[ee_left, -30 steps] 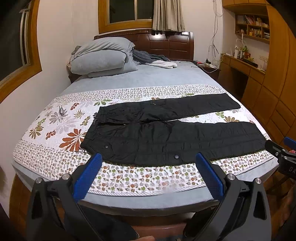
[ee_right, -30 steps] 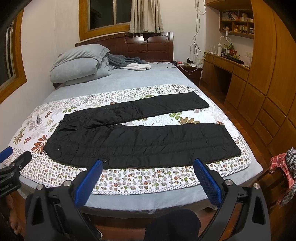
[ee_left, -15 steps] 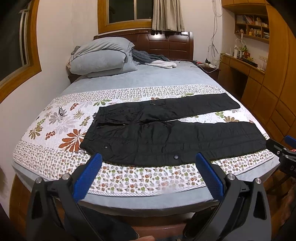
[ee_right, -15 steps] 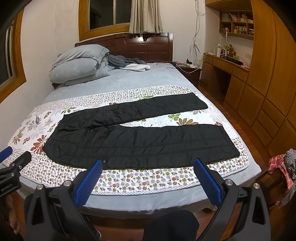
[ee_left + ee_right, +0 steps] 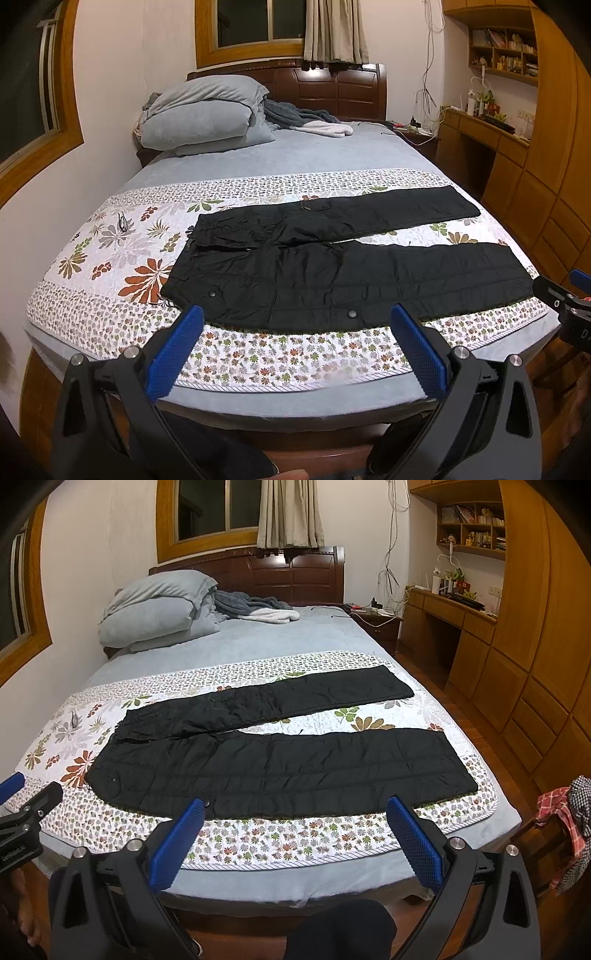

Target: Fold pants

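Note:
Black quilted pants lie flat on the floral quilt across the bed, waist to the left, both legs spread apart toward the right; they also show in the right wrist view. My left gripper is open and empty, held in front of the bed's near edge, short of the pants. My right gripper is open and empty, likewise in front of the near edge. Each gripper's blue-tipped end shows at the other view's edge: the right gripper, the left gripper.
Grey pillows and a heap of blankets lie at the headboard. A wooden desk and cabinets line the right wall. A chair with checked cloth stands at the bed's near right corner. A wall runs along the bed's left side.
Both grippers have drifted very slightly toward the bed; the pants have not moved and both grippers stay open.

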Demonstrator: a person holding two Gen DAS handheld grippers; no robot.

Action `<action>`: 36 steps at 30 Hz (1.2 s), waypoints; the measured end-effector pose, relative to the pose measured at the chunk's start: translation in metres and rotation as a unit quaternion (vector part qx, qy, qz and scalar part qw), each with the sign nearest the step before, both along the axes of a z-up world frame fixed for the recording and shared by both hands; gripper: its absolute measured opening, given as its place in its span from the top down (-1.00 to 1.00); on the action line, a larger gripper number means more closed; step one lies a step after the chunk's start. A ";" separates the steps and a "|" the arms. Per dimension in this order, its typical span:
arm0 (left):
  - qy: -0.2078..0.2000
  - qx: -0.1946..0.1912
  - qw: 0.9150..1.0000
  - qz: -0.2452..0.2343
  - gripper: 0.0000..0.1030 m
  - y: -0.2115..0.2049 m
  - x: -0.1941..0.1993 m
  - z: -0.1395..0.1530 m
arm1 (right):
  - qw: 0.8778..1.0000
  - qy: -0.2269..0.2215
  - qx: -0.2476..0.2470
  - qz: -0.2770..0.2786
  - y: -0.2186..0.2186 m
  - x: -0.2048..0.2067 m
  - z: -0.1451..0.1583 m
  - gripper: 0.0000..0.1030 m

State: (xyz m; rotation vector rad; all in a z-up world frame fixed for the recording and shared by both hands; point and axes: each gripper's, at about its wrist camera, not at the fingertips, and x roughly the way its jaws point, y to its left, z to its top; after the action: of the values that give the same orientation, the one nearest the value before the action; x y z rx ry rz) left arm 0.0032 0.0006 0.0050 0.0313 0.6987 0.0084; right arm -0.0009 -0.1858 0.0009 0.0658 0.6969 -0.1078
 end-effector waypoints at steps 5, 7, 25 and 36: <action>0.000 0.000 1.000 0.001 -0.95 0.001 0.000 0.001 | 1.000 0.000 0.000 0.001 0.001 0.000 -0.001 -0.93; 0.000 0.000 1.000 0.001 -0.95 0.002 0.000 0.001 | 1.000 0.000 0.000 0.000 0.001 0.000 -0.001 -0.93; 0.000 0.000 1.000 0.003 -0.95 0.005 0.000 -0.001 | 1.000 0.005 -0.001 0.003 0.004 0.001 -0.004 -0.93; 0.035 -0.036 0.998 -0.024 -0.95 0.023 0.013 -0.020 | 1.000 -0.025 -0.013 0.010 0.004 -0.002 -0.002 -0.93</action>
State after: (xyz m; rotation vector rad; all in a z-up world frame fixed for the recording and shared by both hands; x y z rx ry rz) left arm 0.0159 0.0235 -0.0148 -0.0215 0.7671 -0.0634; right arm -0.0034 -0.1814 -0.0016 0.0364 0.6453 -0.0966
